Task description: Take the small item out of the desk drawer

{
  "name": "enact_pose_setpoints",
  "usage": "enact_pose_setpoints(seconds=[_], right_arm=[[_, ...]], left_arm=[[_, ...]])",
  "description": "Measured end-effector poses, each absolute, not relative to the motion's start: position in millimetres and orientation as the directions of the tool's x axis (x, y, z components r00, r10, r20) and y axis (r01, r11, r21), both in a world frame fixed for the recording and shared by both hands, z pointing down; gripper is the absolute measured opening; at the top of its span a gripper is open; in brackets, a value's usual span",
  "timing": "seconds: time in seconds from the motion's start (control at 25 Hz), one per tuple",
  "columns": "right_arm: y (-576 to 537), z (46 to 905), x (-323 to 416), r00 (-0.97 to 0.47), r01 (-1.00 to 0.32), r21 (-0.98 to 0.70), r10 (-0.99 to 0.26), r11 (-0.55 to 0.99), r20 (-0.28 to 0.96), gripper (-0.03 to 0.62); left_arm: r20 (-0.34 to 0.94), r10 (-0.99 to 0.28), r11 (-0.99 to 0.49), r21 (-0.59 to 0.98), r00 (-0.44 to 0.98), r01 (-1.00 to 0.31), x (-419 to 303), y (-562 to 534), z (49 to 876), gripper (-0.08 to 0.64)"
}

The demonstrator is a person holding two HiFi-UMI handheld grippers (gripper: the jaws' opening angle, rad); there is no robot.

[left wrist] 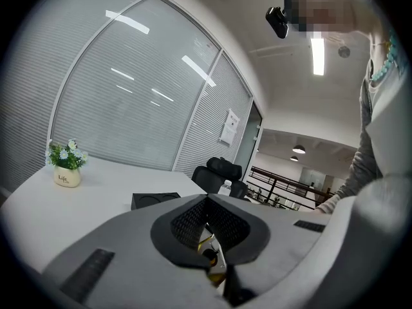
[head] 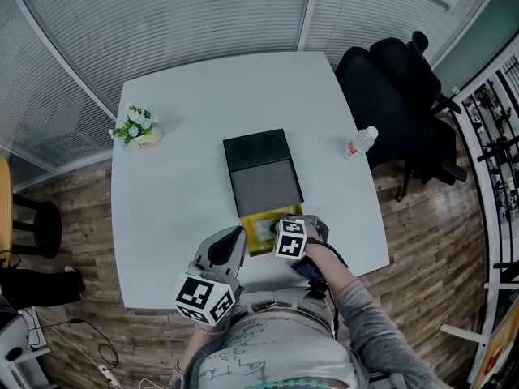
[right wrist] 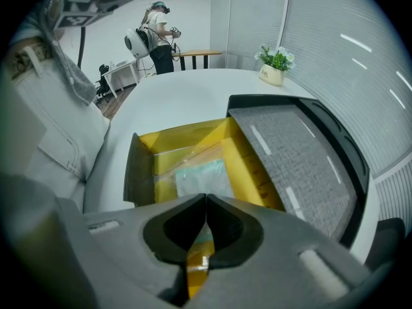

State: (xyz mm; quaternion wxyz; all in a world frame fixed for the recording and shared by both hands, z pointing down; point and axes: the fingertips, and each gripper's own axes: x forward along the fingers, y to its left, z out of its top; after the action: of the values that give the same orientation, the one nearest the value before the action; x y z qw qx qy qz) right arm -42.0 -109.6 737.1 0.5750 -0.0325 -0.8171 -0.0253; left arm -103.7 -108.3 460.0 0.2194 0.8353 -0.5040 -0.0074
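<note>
Drawer is pulled out of the black box toward the person, so the right gripper can reach in steeply from above. Its jaws are clenched, apparently pinching the near edge of the packet. The packet lies flat on the drawer floor, long axis seemingly along the pull direction. Left gripper is clenched on nothing, parked level beside the drawer.

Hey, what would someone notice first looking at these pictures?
The bright yellow drawer pulled out of the dark box on the white table, with the right gripper shut on a pale packet inside it. A small flower pot stands at the far left corner.
</note>
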Motion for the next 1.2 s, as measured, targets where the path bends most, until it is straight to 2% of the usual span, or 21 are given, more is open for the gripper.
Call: enact_pose_setpoints(seconds=[0.44,0.84,1.2], right_arm=[[-110,735,-43,-0.344,0.062,0.0,0.022,0.998,0.939,0.006],[-106,733,-42,-0.339,0.109,0.031,0.007,0.994,0.941,0.005],[-107,691,-36,-0.385,0.109,0.039,0.006,0.993,0.923,0.005]], left_arm=[[0.209,-0.845,-0.396,0.375,0.493,-0.838,-102,-106,458,-0.003],[0.214,-0.844,-0.394,0.374,0.491,-0.839,-103,-100,458,-0.003],[0.239,-0.833,-0.396,0.373,0.499,-0.839,-98,-94,463,-0.002]])
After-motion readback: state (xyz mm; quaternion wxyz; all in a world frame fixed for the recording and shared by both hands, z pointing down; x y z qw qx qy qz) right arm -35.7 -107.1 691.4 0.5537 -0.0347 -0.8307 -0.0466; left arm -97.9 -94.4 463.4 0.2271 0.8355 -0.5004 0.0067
